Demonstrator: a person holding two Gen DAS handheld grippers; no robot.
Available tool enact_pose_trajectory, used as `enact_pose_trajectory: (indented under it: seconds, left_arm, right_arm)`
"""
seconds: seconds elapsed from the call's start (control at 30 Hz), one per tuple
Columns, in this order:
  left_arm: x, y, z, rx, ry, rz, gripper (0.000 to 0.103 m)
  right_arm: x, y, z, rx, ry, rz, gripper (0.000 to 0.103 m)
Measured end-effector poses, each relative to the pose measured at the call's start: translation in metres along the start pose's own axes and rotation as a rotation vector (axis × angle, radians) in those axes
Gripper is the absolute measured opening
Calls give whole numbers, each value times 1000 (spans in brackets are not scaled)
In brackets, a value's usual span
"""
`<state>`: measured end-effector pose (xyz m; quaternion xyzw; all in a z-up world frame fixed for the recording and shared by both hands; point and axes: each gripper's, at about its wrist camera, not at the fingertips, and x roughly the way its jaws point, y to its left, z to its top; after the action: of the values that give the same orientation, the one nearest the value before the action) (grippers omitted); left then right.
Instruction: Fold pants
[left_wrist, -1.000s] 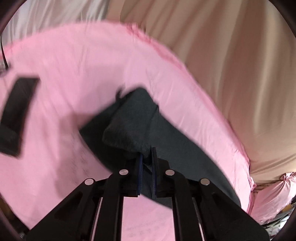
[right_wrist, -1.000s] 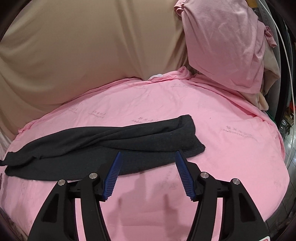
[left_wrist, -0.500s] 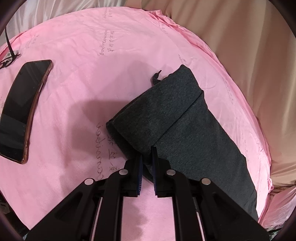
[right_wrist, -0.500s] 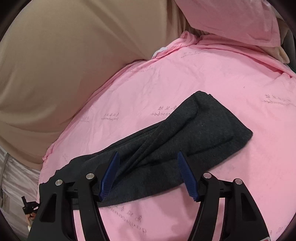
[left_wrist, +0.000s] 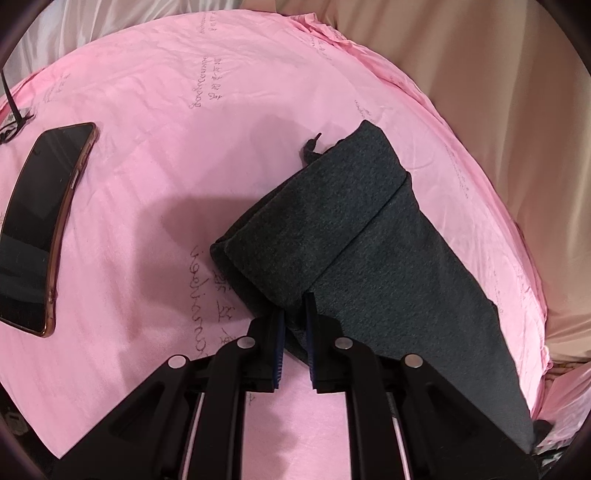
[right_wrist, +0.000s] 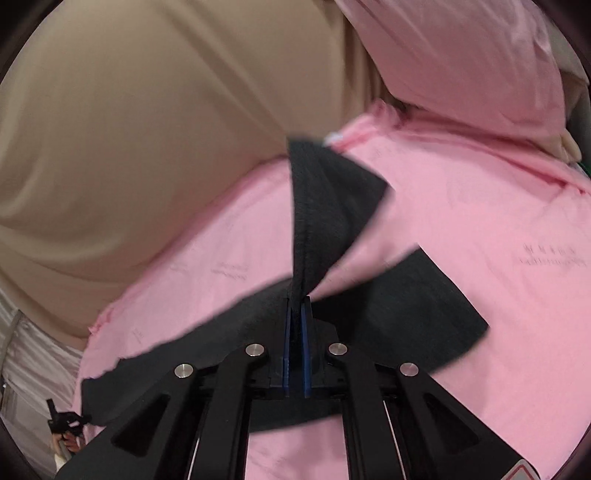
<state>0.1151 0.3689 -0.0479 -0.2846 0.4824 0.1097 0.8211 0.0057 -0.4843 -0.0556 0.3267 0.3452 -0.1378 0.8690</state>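
Pink bed sheet (left_wrist: 155, 192) holds the dark grey knit pants (left_wrist: 369, 258), one end already folded over. Left claw (left_wrist: 294, 317) and right claw (right_wrist: 294, 314) both pinch them tight. More folding remains.

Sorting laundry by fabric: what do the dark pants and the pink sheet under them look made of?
Pants: likely a soft knit, perhaps cotton jersey; matte charcoal with a fine heathered speckle and rounded, limp folds. Pink sheet: thin woven cloth, probably cotton or a blend; smooth, faintly sheened, with sharp creases and small printed lettering.
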Motion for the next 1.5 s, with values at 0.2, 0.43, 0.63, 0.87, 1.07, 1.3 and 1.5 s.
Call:
enact_pose_trajectory:
  seconds: [0.2, 0.43, 0.63, 0.87, 1.07, 1.3, 1.5]
  left_arm:
    - [0, -4, -2, 16, 2, 44, 11]
    - [1, -7, -1, 16, -3, 55, 11]
    - [1, -8, 0, 17, 8, 61, 11]
    - [-6, -7, 13, 40, 11, 55, 9]
    - [-1, -5, 14, 49, -15, 56, 9]
    - [6, -2, 12, 112, -28, 101, 12]
    - [-68, -18, -15, 153, -234, 210, 16]
  right_arm:
    - [4, -46, -19, 125, -2, 20, 10]
    - [3, -47, 6, 95, -49, -87, 39]
    - [10, -58, 18, 135, -66, -32, 4]
    - [-17, -56, 10, 86, -99, -114, 3]
    - [-7, -66, -1, 124, -93, -109, 2]
    - [-11, -72, -15, 126, -69, -144, 4]
    - [-68, -11, -21, -3, -242, -208, 18]
